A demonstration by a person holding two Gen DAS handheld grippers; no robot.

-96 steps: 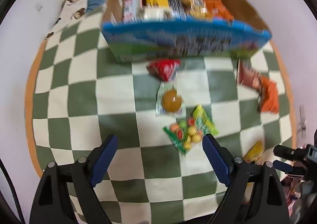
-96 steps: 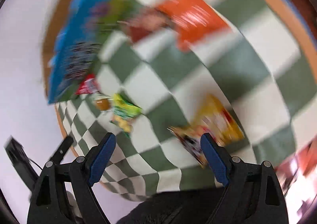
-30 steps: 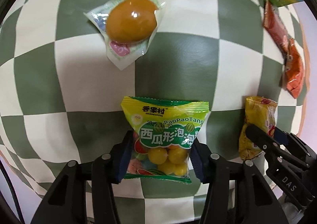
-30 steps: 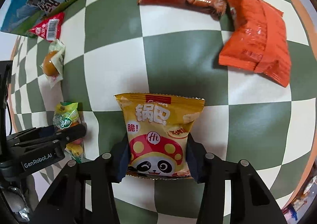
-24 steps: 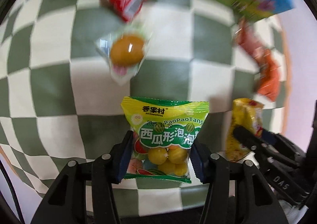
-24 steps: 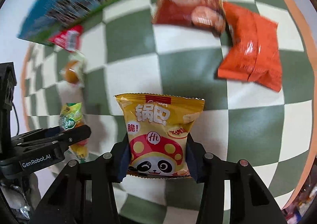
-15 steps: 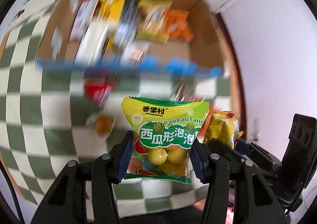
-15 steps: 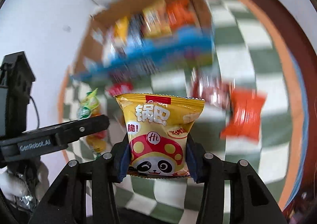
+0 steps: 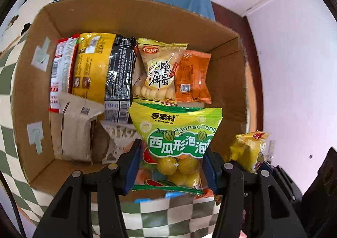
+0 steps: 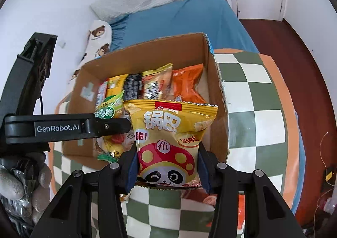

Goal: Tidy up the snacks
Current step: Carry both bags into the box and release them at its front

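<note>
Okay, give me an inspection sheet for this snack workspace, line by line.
Surface: green-and-white checkered mat with an orange border.
Job's things: open cardboard box holding packets upright in a row; green candy bag; yellow panda chip bag.
Clutter: nothing seen.
Grippers: left tongs shut on the green candy bag above the box's near edge; right tongs shut on the yellow panda chip bag, beside them.
Cables: thin wire at the right.
Surroundings: blue bed, bear-print pillow, white walls.
</note>
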